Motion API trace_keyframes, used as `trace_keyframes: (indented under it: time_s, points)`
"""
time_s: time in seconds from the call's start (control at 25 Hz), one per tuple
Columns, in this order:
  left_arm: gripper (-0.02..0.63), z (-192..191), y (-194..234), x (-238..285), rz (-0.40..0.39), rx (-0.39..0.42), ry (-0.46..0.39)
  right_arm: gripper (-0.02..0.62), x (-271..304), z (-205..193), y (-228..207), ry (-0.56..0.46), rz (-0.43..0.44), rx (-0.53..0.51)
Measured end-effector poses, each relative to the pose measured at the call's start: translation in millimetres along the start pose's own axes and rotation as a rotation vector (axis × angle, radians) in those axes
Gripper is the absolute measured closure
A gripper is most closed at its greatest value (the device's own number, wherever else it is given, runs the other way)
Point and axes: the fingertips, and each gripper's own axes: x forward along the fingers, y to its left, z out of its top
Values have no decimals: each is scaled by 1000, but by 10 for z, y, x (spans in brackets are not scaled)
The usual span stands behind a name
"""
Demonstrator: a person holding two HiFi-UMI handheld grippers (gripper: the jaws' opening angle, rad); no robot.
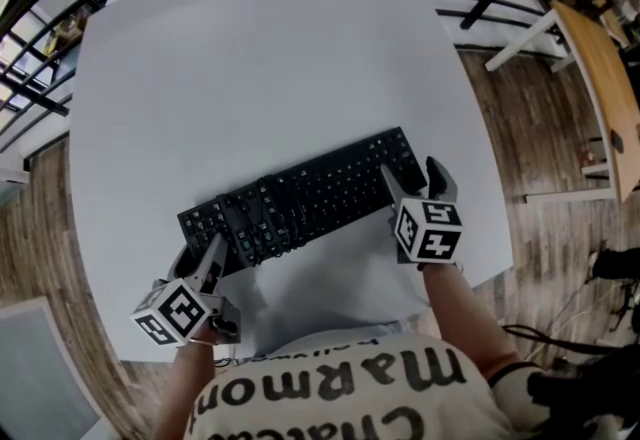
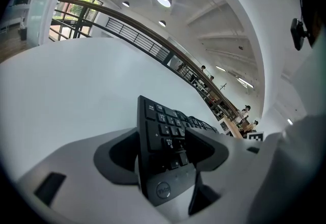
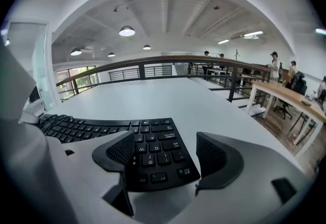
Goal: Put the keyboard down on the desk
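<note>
A black keyboard [image 1: 310,193] lies slantwise on the white desk [image 1: 280,58], near its front edge. My left gripper [image 1: 200,246] is at the keyboard's left end and my right gripper [image 1: 412,176] at its right end. In the left gripper view the keyboard [image 2: 163,139] stands tilted between the open jaws, and one pad [image 2: 204,146] reaches over the keys. In the right gripper view the keyboard [image 3: 153,154] lies flat. There the left pad [image 3: 119,154] hangs over the keys, while the right pad [image 3: 216,157] stands apart past the edge with bare desk between.
The desk's front edge runs just below both grippers, against the person's shirt [image 1: 340,393]. A wooden table [image 1: 605,78] and white frame stand on the plank floor at right. A black railing [image 3: 153,62] borders the desk's far side.
</note>
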Motion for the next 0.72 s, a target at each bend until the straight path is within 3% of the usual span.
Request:
trace_keyframes:
  time_s: [0.12, 0.36, 0.72]
  points:
    - [331, 7, 28, 9, -11, 2, -23, 221, 12, -32, -19, 8, 9, 58]
    - [339, 22, 6, -28, -7, -5, -24, 221, 4, -27, -17, 12, 4, 55]
    - [341, 30, -5, -45, -7, -6, -33, 224, 2, 21, 16, 39, -2, -24]
